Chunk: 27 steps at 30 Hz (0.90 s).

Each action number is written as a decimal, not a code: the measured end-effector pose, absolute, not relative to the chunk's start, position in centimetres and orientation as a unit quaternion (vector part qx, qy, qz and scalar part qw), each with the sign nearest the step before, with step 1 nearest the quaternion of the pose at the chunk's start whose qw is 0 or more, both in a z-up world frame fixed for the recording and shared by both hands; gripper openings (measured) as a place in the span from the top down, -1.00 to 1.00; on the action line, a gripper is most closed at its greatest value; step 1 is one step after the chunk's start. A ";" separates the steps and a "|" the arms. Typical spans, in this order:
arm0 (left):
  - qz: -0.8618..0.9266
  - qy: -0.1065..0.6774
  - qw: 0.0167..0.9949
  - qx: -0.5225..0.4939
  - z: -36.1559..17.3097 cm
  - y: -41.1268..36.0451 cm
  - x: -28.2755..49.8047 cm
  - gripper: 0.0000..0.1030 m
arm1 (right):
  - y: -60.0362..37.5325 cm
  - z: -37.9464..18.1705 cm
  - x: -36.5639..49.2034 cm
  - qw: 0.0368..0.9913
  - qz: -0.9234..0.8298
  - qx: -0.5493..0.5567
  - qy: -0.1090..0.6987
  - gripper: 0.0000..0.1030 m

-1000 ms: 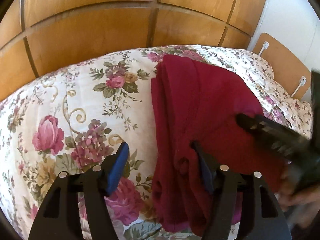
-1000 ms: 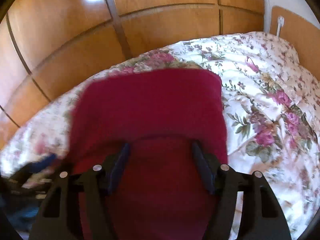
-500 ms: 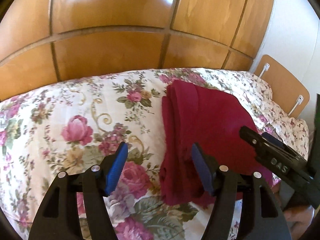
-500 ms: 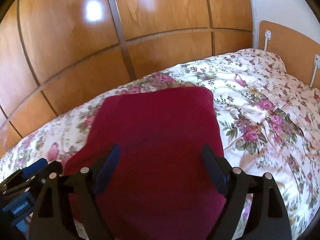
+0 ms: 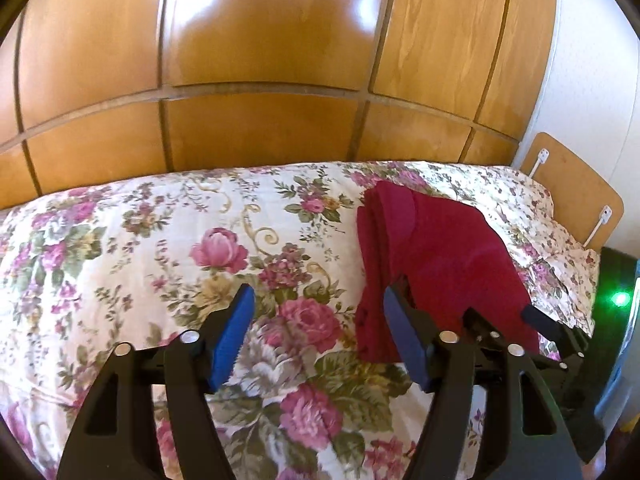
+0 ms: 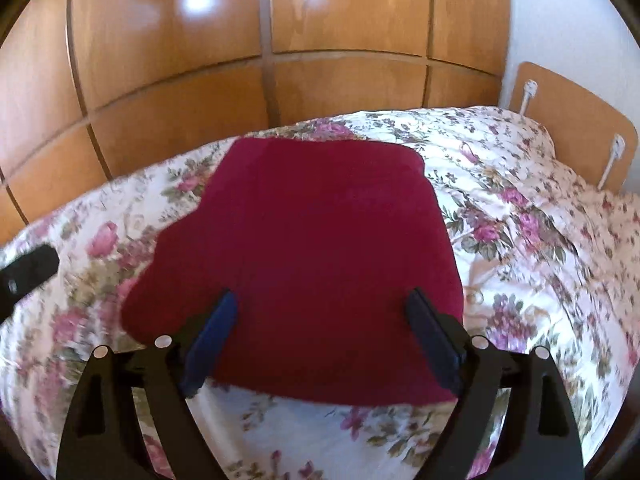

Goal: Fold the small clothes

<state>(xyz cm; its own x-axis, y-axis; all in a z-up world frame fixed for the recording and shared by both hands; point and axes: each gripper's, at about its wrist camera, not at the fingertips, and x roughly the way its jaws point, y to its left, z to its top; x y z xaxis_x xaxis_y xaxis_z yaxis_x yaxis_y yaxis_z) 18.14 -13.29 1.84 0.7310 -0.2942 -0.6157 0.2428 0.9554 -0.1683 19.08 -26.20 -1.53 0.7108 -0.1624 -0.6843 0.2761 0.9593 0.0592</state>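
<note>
A floral quilt [image 5: 120,248] covers the bed, with wooden wall panels [image 5: 260,60] beyond. The folded red garment [image 6: 320,248] lies ahead of the right gripper [image 6: 320,336], right of the left gripper [image 5: 318,332]; both jaws gape, empty.

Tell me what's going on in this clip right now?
A person with a handheld gripper in each hand is folding a dark red garment on a floral bedspread. The garment lies folded in a compact rectangle. Both the left gripper and right gripper are open and hold nothing, hovering near its closest edge. A wooden wardrobe stands behind the bed.
</note>
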 end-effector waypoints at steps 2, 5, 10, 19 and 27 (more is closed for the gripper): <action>-0.139 0.333 0.932 -0.039 2.0 -12.7 17.4 -0.41 | -25.7 -1.0 18.0 0.924 -0.127 0.086 0.350 -0.82; -0.133 0.329 0.934 -0.033 2.0 -12.1 16.3 -0.41 | -24.8 -0.4 16.6 0.925 -0.137 0.097 0.342 -0.91; -0.116 0.322 0.939 -0.024 1.5 -11.2 14.5 -0.60 | -23.0 0.3 14.2 0.926 -0.167 0.090 0.325 -0.95; -0.103 0.328 0.939 -0.016 -0.1 -10.3 12.2 -0.77 | -22.8 1.4 11.0 0.920 -0.238 0.099 0.297 -0.95; -0.100 0.318 0.943 -0.004 0.3 -10.5 11.4 -0.83 | -22.1 0.9 10.1 0.917 -0.235 0.094 0.308 -0.95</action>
